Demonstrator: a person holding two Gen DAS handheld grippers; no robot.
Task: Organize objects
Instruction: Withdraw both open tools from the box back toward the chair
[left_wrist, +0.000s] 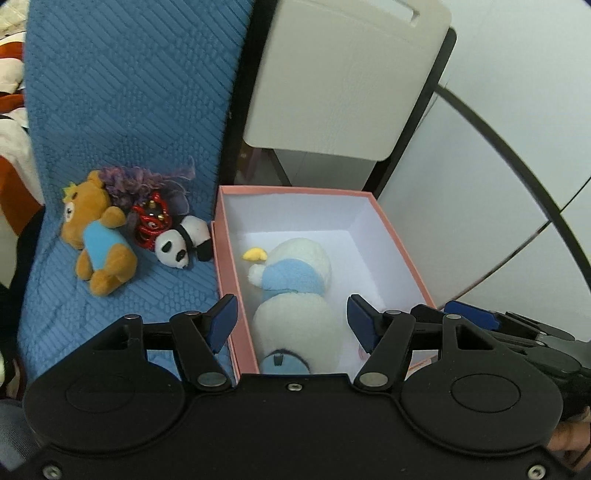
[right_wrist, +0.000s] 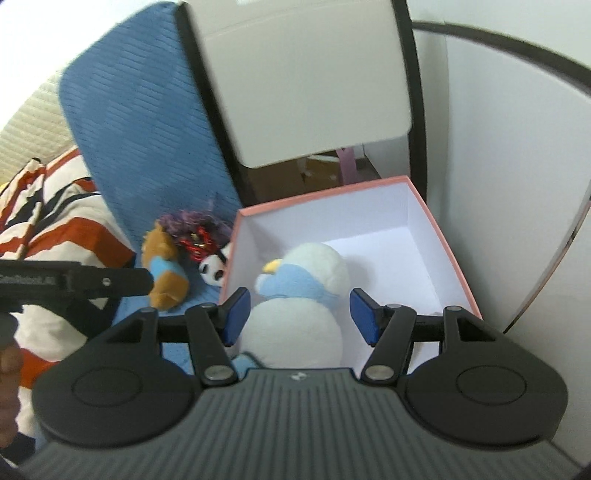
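A white and blue plush (left_wrist: 291, 288) lies inside a pink box (left_wrist: 402, 240) with a white inside. It also shows in the right wrist view (right_wrist: 303, 291), in the box (right_wrist: 439, 240). My left gripper (left_wrist: 291, 321) is open above the box's near end, its jaws apart on either side of the plush. My right gripper (right_wrist: 299, 314) is open too, its jaws on either side of the plush without closing on it. On the blue cover (left_wrist: 129, 92) left of the box lie a brown bear (left_wrist: 96, 236), a panda (left_wrist: 181, 240), a red trinket (left_wrist: 151, 221) and a purple yarn toy (left_wrist: 144, 181).
A white panel (left_wrist: 340, 74) stands behind the box. White cabinet fronts (left_wrist: 498, 184) are on the right. A striped red and white cloth (right_wrist: 48, 221) lies to the left of the blue cover. The right gripper's body (left_wrist: 517, 325) sits at the box's right edge.
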